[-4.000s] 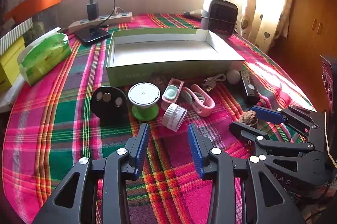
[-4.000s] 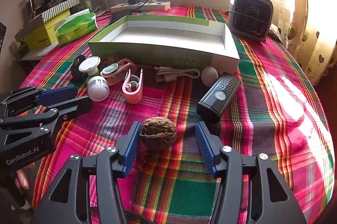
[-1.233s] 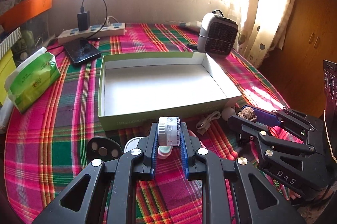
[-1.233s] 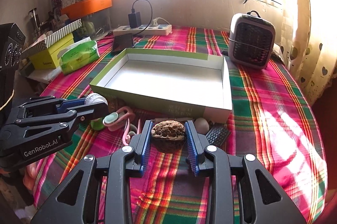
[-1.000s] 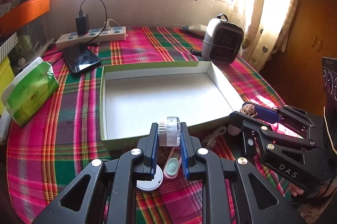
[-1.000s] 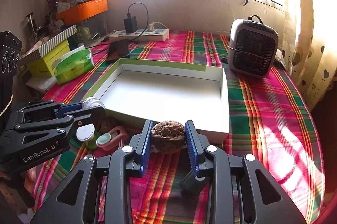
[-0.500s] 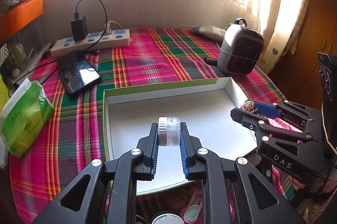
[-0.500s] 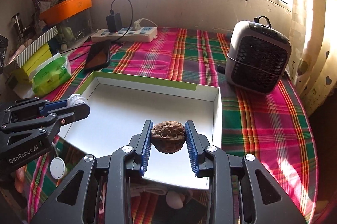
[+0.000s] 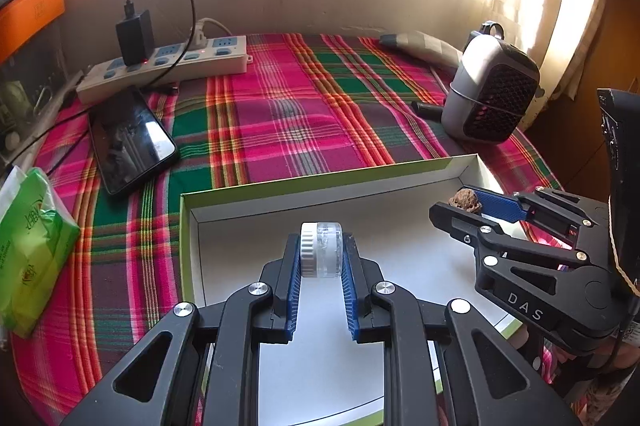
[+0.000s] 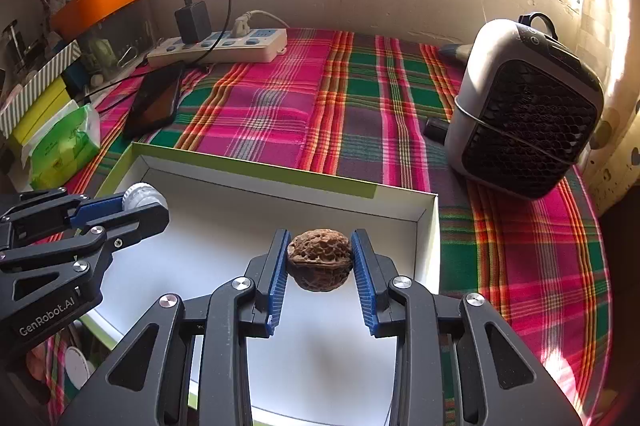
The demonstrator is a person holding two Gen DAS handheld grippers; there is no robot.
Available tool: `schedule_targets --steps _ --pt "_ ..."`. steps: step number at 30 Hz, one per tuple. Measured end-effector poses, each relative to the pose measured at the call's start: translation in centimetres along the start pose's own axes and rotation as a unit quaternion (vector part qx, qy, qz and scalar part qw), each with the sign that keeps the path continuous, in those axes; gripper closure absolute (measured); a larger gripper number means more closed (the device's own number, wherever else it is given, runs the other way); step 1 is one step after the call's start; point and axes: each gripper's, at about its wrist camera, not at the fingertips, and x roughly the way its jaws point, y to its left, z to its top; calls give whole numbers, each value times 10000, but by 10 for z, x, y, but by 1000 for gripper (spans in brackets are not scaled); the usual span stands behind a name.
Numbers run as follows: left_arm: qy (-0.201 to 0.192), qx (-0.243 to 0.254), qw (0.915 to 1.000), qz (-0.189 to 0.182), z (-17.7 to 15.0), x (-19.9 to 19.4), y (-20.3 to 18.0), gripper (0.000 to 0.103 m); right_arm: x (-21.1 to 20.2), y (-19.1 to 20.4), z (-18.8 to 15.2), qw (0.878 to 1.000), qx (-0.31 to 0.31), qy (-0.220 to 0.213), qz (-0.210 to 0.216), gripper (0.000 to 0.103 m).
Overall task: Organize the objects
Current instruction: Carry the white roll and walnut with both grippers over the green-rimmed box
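The box's near edge is cut off at bottom; inside bare. Left hand-held gripper pinches a jar, right hand-held gripper a walnut.

- "DAS" — white letters on the black body of the right gripper, lower right of the left wrist view.
- "GenRobot.AI" — white print on the left gripper, lower left of the right wrist view.
- Print on the green tissue pack is too blurred to read.
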Motion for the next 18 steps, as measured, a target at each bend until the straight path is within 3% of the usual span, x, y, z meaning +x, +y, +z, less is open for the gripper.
schedule_targets --steps 18 --pt "271 -3 9996 85 4 23 3 86 22 -6 -1 9997 55 192 -116 70"
